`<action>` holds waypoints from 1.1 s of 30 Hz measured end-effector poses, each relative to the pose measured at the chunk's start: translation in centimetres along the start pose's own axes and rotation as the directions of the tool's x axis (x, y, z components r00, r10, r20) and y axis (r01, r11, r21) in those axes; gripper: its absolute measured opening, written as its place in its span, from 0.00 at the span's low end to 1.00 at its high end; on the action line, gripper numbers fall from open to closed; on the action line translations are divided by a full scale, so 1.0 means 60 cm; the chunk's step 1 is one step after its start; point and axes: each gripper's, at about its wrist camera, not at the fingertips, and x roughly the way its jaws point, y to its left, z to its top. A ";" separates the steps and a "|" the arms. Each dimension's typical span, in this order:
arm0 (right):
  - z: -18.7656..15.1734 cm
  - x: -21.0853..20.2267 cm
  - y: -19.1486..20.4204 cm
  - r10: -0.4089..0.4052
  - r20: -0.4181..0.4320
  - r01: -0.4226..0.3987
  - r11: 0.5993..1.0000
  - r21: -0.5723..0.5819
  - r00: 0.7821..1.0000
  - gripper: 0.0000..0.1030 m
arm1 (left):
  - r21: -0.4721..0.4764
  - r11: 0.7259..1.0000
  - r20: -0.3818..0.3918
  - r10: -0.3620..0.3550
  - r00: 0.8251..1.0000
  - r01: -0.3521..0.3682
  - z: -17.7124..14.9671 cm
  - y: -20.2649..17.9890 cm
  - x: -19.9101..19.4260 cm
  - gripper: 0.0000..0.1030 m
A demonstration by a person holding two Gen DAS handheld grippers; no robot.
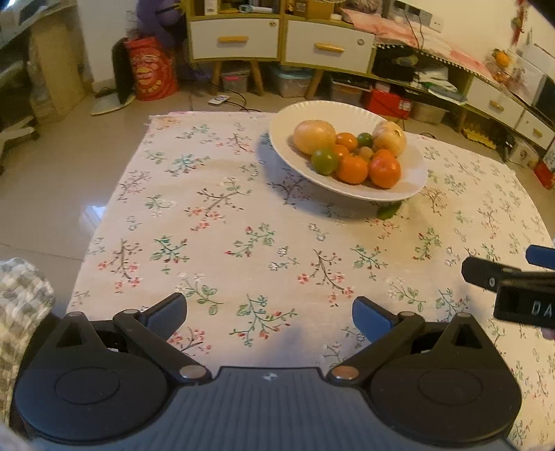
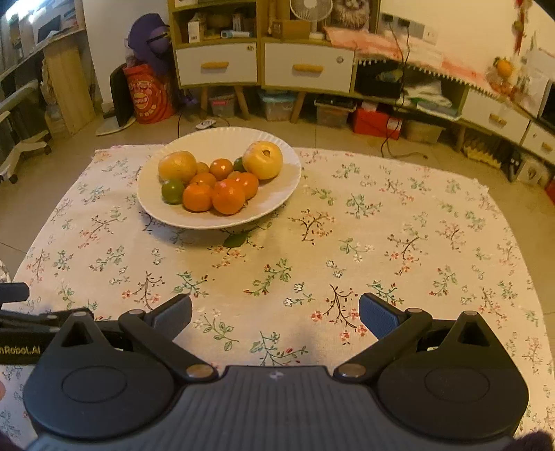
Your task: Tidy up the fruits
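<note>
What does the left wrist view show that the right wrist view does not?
Only the left wrist view shows a checked sleeve at its left edge, and the right gripper coming in from the right. Only the right wrist view shows a fan on top of the cabinet and the left gripper's body at its left edge. Both views show the white plate piled with oranges, green fruits and two large yellow fruits, a green leaf under the plate's front edge, the floral cloth, and an open, empty gripper in front.
</note>
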 end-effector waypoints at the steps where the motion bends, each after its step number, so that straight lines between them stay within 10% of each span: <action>1: -0.002 -0.002 0.004 -0.006 0.009 0.006 1.000 -0.006 1.000 1.00 | -0.002 1.000 0.000 0.005 1.000 -0.005 0.000 0.000 -0.002 0.86; 33: -0.002 0.004 0.005 -0.071 0.034 0.070 0.997 0.036 0.997 1.00 | 0.011 1.000 0.020 0.028 0.999 -0.029 -0.002 -0.021 -0.015 0.86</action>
